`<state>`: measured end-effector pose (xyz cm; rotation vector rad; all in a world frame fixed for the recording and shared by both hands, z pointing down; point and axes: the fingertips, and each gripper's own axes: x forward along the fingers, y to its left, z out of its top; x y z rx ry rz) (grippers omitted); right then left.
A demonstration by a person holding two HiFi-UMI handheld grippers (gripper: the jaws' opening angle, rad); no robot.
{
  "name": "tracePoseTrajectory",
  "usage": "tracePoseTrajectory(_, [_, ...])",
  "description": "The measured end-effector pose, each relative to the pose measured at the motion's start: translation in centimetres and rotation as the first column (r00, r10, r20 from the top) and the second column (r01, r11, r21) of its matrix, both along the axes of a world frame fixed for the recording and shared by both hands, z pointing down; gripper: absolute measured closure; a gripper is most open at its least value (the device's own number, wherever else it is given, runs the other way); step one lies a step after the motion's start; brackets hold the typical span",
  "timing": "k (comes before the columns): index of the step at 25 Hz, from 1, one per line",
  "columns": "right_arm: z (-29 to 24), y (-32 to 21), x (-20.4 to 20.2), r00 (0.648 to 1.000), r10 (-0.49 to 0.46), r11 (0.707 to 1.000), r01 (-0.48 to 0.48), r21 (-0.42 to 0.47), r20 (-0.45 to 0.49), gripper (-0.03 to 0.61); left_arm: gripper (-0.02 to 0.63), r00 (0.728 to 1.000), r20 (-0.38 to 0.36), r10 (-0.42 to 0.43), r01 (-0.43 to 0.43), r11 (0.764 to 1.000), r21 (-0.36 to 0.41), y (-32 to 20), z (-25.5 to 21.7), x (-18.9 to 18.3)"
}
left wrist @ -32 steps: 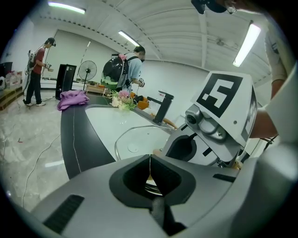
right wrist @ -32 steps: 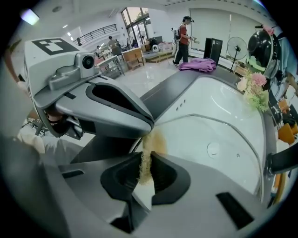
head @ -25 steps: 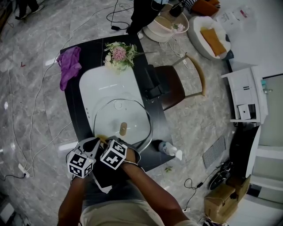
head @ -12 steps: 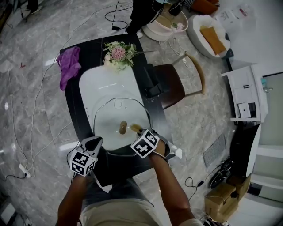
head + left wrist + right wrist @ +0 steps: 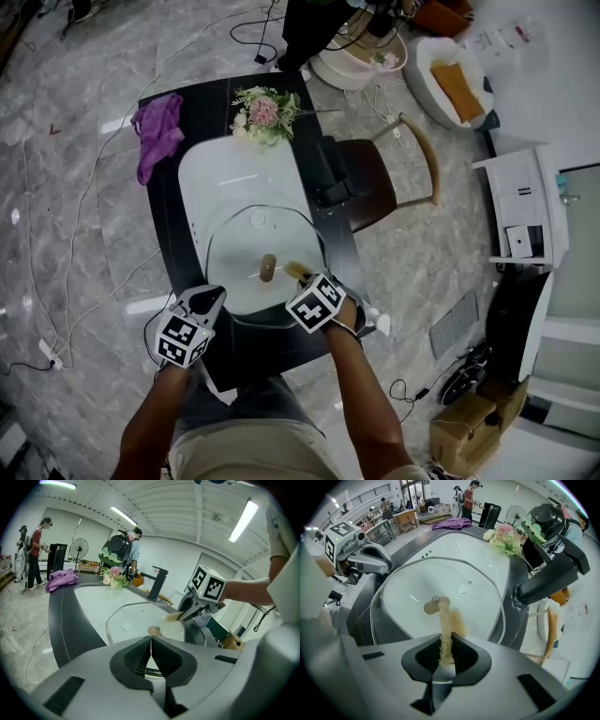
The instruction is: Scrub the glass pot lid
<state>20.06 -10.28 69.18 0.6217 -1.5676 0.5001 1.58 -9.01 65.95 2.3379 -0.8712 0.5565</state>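
Note:
The glass pot lid (image 5: 246,246) lies flat over the white sink basin (image 5: 234,178), its tan knob (image 5: 268,269) near the middle. My right gripper (image 5: 307,281) is shut on a tan scrub pad (image 5: 297,271), whose end reaches the glass just right of the knob. In the right gripper view the scrub pad (image 5: 446,625) runs from the right gripper (image 5: 446,641) out to the knob (image 5: 432,605) on the lid (image 5: 478,602). My left gripper (image 5: 210,298) hangs at the lid's near left rim. In its own view the left gripper (image 5: 151,637) is shut on nothing, with the lid (image 5: 133,617) ahead.
A black faucet (image 5: 330,174) stands on the dark counter (image 5: 159,220) right of the basin. Flowers (image 5: 264,111) and a purple cloth (image 5: 157,131) lie at the far end. A bottle (image 5: 374,322) sits at the near right corner, a chair (image 5: 389,178) beyond. Cables cross the floor.
My right gripper has swung right from beside the left gripper, carrying the scrub pad onto the lid next to the knob. The left gripper has barely moved.

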Motion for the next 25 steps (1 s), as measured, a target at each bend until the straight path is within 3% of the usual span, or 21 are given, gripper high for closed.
tracePoseTrajectory(6, [0.2, 1.9, -2.0, 0.999, -0.012, 0.999, 0.013, -0.032, 0.03, 0.535, 0.594, 1.0, -0.013, 0.026, -0.026, 1.0, 0.008, 0.5, -0.3, 0.2])
tracePoseTrajectory(11, [0.8, 3.6, -6.2, 0.996, -0.017, 0.997, 0.024, -0.069, 0.092, 0.535, 0.594, 0.997, -0.001, 0.072, -0.072, 0.997, 0.031, 0.6, -0.6, -1.1])
tracePoseTrajectory(17, [0.8, 5.0, -12.2, 0.983, -0.056, 0.996, 0.067, -0.058, 0.172, 0.535, 0.594, 0.998, 0.061, 0.008, -0.013, 0.997, 0.082, 1.0, -3.0, -8.6])
tracePoseTrajectory(20, [0.4, 6.0, -14.1, 0.968, 0.018, 0.995, 0.008, -0.101, 0.25, 0.535, 0.594, 0.996, 0.074, -0.041, 0.034, 0.995, 0.098, 1.3, -5.1, -12.1])
tracePoseTrajectory(25, [-1.4, 6.3, -14.8, 0.96, 0.084, 0.994, -0.062, -0.092, 0.266, 0.535, 0.594, 0.992, 0.098, -0.078, 0.063, 0.987, 0.148, 2.6, -9.1, -16.8])
